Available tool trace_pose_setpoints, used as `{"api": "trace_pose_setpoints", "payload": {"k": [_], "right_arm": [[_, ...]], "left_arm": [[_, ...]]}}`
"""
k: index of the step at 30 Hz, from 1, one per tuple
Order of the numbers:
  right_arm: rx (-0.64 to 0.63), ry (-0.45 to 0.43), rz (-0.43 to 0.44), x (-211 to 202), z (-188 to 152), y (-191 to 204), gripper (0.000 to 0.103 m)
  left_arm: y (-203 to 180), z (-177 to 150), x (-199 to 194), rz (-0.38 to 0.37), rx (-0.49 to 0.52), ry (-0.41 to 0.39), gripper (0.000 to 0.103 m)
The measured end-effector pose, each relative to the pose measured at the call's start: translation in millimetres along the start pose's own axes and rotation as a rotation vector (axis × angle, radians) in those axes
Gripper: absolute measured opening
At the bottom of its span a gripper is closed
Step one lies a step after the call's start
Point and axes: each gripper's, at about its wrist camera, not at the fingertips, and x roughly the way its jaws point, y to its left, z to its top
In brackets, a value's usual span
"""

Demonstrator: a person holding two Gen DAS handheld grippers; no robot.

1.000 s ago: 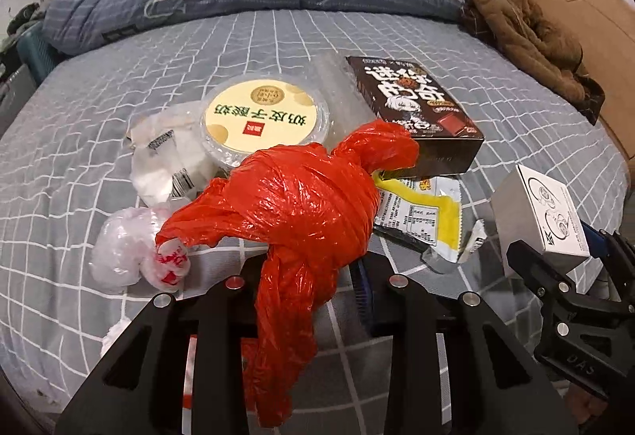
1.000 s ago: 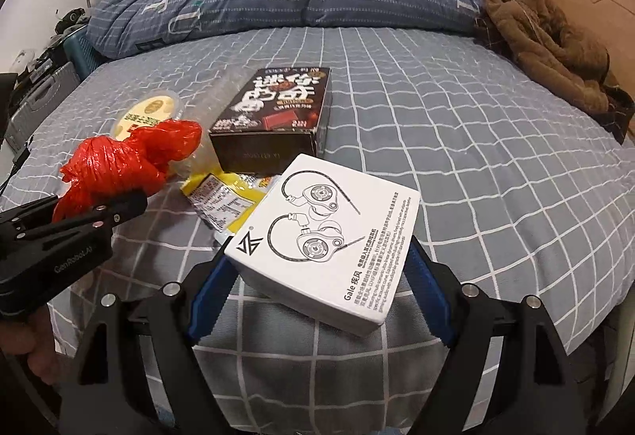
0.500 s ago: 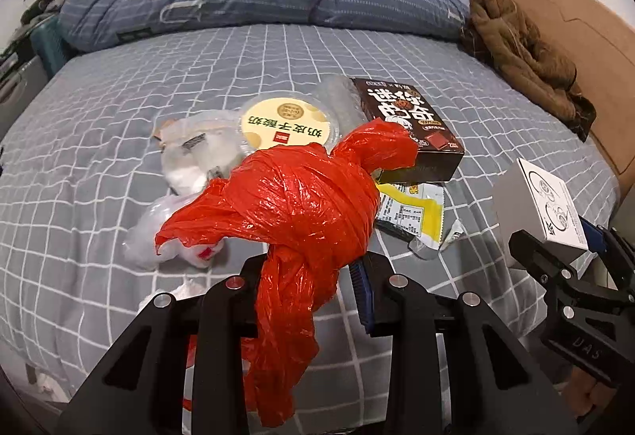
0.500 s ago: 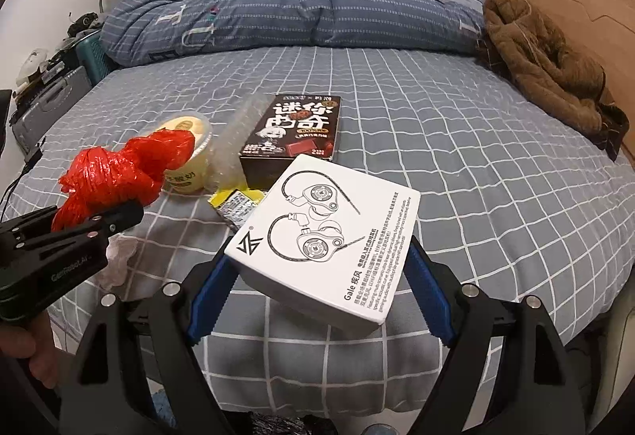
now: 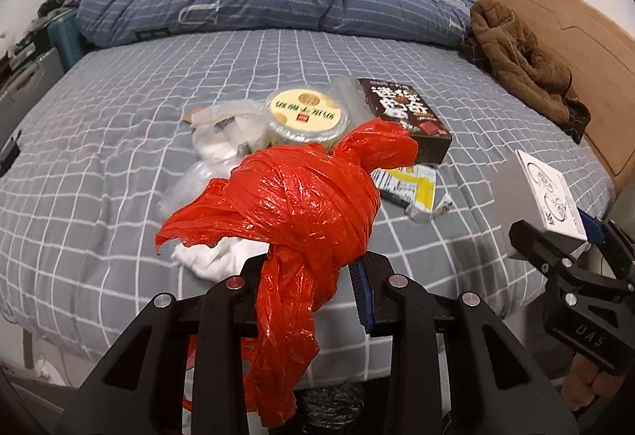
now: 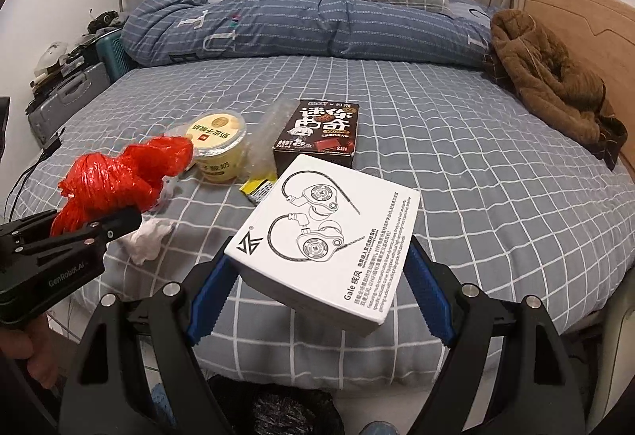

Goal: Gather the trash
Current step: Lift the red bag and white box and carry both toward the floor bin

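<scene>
My left gripper (image 5: 309, 268) is shut on a knotted red plastic bag (image 5: 301, 197), held up over the near edge of the bed. My right gripper (image 6: 317, 276) is shut on a white earphone box (image 6: 329, 228), its blue pads pressing on both sides of the box. On the grey checked bedsheet (image 5: 119, 141) lie a yellow-lidded cup (image 5: 305, 113), a dark chocolate box (image 5: 405, 113), a yellow wrapper (image 5: 408, 189), clear plastic bags (image 5: 222, 133) and a white tissue (image 5: 210, 260). The left wrist view shows the right gripper (image 5: 555, 244) with its box at the right.
A black trash bag (image 6: 293, 415) sits on the floor below both grippers, by the bed's edge. A brown jacket (image 6: 551, 81) lies at the right by the wooden headboard (image 6: 587, 18). A rolled blue duvet (image 6: 297, 26) is at the far end. A grey case (image 6: 67, 97) stands at the left.
Both grippers have risen and drawn back from the bed, each keeping its load. The bed's near edge and the black bag below have come into view.
</scene>
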Motion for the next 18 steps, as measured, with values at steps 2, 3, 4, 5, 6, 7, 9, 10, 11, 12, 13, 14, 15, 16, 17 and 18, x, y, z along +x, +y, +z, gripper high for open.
{"api": "trace_pose_setpoints", "payload": {"k": [2, 3, 4, 5, 6, 7, 9, 10, 11, 12, 13, 14, 15, 16, 17, 18], "right_arm": [[0.004, -0.002, 0.004, -4.3, -3.2, 0.6, 0.078], [0.006, -0.003, 0.007, -6.3, -4.8, 1.2, 0.078], [0.007, -0.004, 0.008, -8.3, -6.3, 1.9, 0.078], [0.008, -0.006, 0.009, -11.3, -8.5, 3.0, 0.078], [0.008, -0.006, 0.010, -13.0, -10.1, 3.6, 0.078], [0.009, -0.006, 0.011, -14.9, -12.0, 4.4, 0.078], [0.011, -0.003, 0.013, -18.0, -15.4, 5.8, 0.078], [0.013, -0.002, 0.014, -19.0, -16.6, 6.1, 0.078], [0.016, -0.002, 0.017, -21.2, -18.4, 7.4, 0.078], [0.016, -0.004, 0.019, -23.4, -20.1, 9.1, 0.078], [0.015, -0.005, 0.019, -24.8, -21.8, 10.3, 0.078], [0.014, -0.005, 0.019, -27.1, -24.0, 12.3, 0.078], [0.013, -0.004, 0.021, -28.7, -25.7, 13.7, 0.078], [0.013, -0.004, 0.023, -29.8, -27.1, 14.6, 0.078], [0.014, -0.004, 0.022, -31.8, -29.5, 16.4, 0.078], [0.015, -0.002, 0.023, -32.8, -31.0, 17.6, 0.078]], "left_arm": [[2.8, -6.9, -4.5, 0.005, -0.004, 0.001, 0.031], [3.5, -10.5, -7.5, 0.008, -0.005, 0.000, 0.031], [4.2, -12.8, -9.8, 0.008, -0.007, -0.002, 0.031], [5.2, -14.6, -11.5, 0.008, -0.009, -0.003, 0.031], [5.5, -18.3, -14.2, 0.009, -0.011, -0.003, 0.031], [5.5, -20.6, -15.3, 0.010, -0.011, -0.002, 0.031], [5.5, -26.7, -18.7, 0.012, -0.012, 0.002, 0.031], [5.9, -30.0, -20.4, 0.011, -0.014, 0.004, 0.031], [6.8, -32.6, -21.7, 0.010, -0.016, 0.005, 0.031], [7.0, -37.0, -23.6, 0.011, -0.017, 0.009, 0.030], [7.7, -40.0, -24.9, 0.010, -0.017, 0.011, 0.031], [7.2, -41.2, -25.9, 0.011, -0.018, 0.012, 0.030], [7.3, -44.3, -27.6, 0.012, -0.018, 0.012, 0.030], [7.7, -47.2, -29.5, 0.012, -0.019, 0.013, 0.030], [8.4, -49.5, -31.2, 0.011, -0.021, 0.014, 0.030], [9.1, -52.8, -33.6, 0.010, -0.024, 0.014, 0.030]]}}
